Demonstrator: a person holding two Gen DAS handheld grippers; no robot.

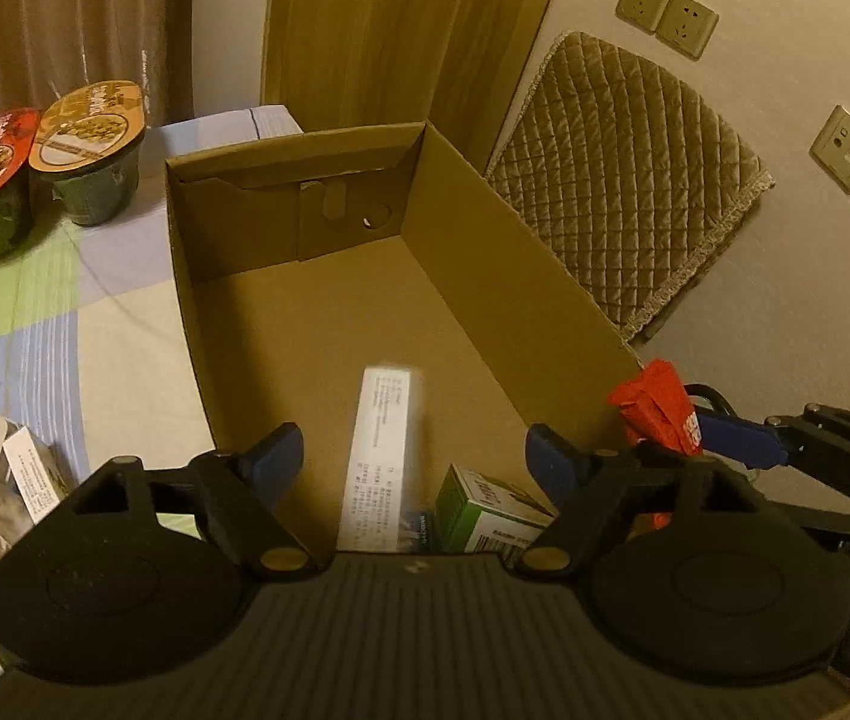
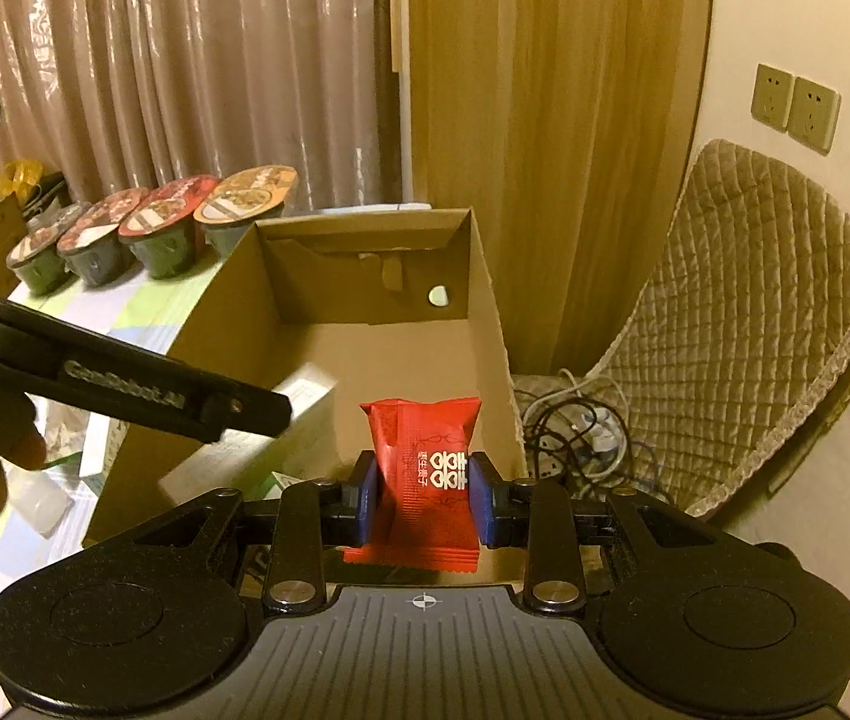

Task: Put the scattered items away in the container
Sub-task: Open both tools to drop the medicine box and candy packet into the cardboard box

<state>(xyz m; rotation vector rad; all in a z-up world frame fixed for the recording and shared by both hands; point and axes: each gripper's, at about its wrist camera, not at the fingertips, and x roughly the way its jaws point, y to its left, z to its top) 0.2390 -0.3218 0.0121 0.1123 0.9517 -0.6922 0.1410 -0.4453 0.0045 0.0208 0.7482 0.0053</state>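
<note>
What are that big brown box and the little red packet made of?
The box looks like plain matte corrugated cardboard, with folded flaps and cut tabs. The red packet, pinched in the right gripper, seems to be glossy plastic film, crimped along its ends.

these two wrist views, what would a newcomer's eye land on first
The bright red packet, clamped between the right gripper fingers at the near end of the open cardboard box. Next, the white carton, blurred, below the open left gripper, and the lidded cups lined up left of the box.
</note>
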